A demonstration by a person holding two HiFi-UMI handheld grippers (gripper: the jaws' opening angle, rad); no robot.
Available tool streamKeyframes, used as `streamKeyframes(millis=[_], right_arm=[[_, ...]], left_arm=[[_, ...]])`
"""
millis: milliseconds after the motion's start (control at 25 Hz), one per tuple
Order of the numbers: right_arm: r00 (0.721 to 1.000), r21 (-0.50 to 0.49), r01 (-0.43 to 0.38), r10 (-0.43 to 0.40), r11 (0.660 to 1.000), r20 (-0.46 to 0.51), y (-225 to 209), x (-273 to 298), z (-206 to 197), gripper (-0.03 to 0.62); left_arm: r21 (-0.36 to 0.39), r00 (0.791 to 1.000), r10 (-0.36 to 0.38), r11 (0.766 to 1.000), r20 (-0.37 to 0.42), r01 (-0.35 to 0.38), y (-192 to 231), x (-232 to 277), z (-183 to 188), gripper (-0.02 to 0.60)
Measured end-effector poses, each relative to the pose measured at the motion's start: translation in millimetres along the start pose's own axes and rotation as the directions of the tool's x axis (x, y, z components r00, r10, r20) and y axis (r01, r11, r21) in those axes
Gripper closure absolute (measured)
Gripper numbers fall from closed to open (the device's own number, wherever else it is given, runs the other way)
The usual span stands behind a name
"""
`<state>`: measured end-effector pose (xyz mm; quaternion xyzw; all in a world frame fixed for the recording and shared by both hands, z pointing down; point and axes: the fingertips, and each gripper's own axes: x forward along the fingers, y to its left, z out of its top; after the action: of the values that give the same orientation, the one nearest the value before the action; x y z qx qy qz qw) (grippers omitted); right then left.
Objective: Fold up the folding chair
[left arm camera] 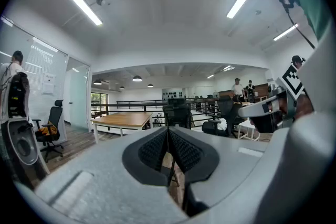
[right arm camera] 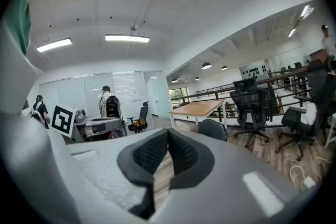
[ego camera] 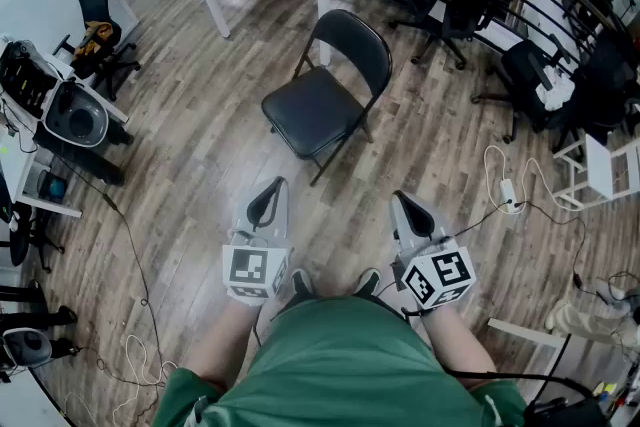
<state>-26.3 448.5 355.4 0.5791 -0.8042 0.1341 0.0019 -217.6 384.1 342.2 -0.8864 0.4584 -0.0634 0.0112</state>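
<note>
Head view: an office chair (ego camera: 98,10) at 10 o'clock carries an orange-brown bundle (ego camera: 92,37) on its seat. The black folding chair (ego camera: 325,100) stands unfolded on the wood floor (ego camera: 200,165), at 12 o'clock from both grippers and well apart from them. The left gripper (ego camera: 272,190) and right gripper (ego camera: 404,203) are held side by side, about level, pointing forward

Left gripper view: the pads (left arm camera: 157,147) are pressed together with nothing between them; a thin dark leg of the folding chair (left arm camera: 171,174) shows in the gap below

Right gripper view: the jaws meet on nothing, and the folding chair's rounded back (right arm camera: 212,128) rises at 1 o'clock, apart from them, with a wooden table (right arm camera: 197,107) beyond
</note>
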Motion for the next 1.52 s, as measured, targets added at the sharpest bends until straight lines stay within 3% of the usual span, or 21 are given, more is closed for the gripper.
streamKeyframes(millis=[560,1320,1520], right_arm=[[1.000,0.037,-0.008,0.008,0.999,0.007,-20.1,-7.9,-1.8,0.589],[0.998,0.113,-0.053,0.056,0.992,-0.026,-122.0,-36.4,-9.3,0.589],[0.996,0.124,-0.070,0.077,0.990,-0.049,-137.0,-25.4,-10.6,0.589]], left_arm=[[0.006,1.000,0.015,1.000,-0.022,-0.015,-15.9,7.7,-5.6,0.571],[0.019,0.993,0.074,0.997,-0.089,-0.073,-102.5,51.6,-11.9,0.569],[0.008,0.990,0.091,0.996,-0.112,-0.090,-105.1,64.7,-18.5,0.569]])
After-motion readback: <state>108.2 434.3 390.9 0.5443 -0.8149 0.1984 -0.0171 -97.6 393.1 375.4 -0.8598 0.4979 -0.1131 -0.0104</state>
